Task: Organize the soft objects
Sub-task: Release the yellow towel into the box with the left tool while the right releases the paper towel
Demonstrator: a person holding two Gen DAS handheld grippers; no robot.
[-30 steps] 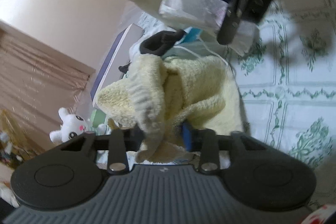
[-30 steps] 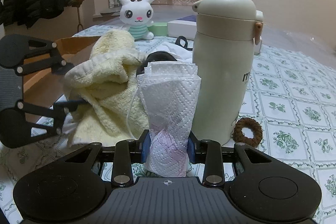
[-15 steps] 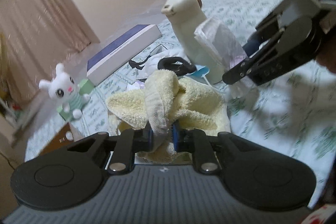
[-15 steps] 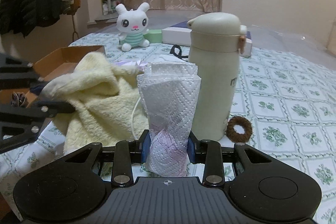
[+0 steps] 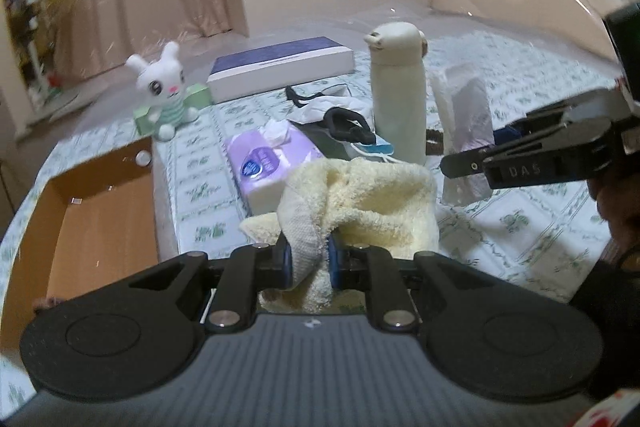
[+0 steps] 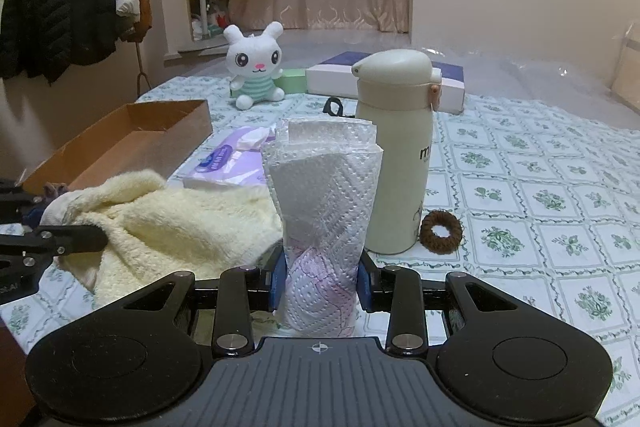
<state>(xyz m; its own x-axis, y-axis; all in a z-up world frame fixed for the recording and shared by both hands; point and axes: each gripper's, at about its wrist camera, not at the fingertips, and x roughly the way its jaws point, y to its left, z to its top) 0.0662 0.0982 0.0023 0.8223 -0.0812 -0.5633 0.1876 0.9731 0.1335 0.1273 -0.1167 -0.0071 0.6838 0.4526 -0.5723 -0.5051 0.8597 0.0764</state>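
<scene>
My left gripper (image 5: 307, 259) is shut on a pale yellow towel (image 5: 372, 199), which it holds bunched above the bed; the towel also shows in the right wrist view (image 6: 172, 223). My right gripper (image 6: 320, 285) is shut on a folded white paper towel pack (image 6: 324, 211), held upright; the pack also shows in the left wrist view (image 5: 466, 131). An open brown cardboard box (image 5: 92, 211) lies at the left, also in the right wrist view (image 6: 120, 143). A white plush rabbit (image 6: 256, 67) sits at the back.
A cream thermos bottle (image 6: 394, 151) stands just behind the paper towel. A purple tissue pack (image 5: 272, 163), a brown hair tie (image 6: 441, 231), a white-and-blue flat box (image 5: 280, 67), a black strap (image 5: 348, 125) and a green block (image 6: 292, 81) lie on the patterned bedspread (image 6: 540, 187).
My left gripper has swung round and levelled out with the towel, moving left toward the cardboard box. My right gripper has pulled back and risen slightly with the paper towel.
</scene>
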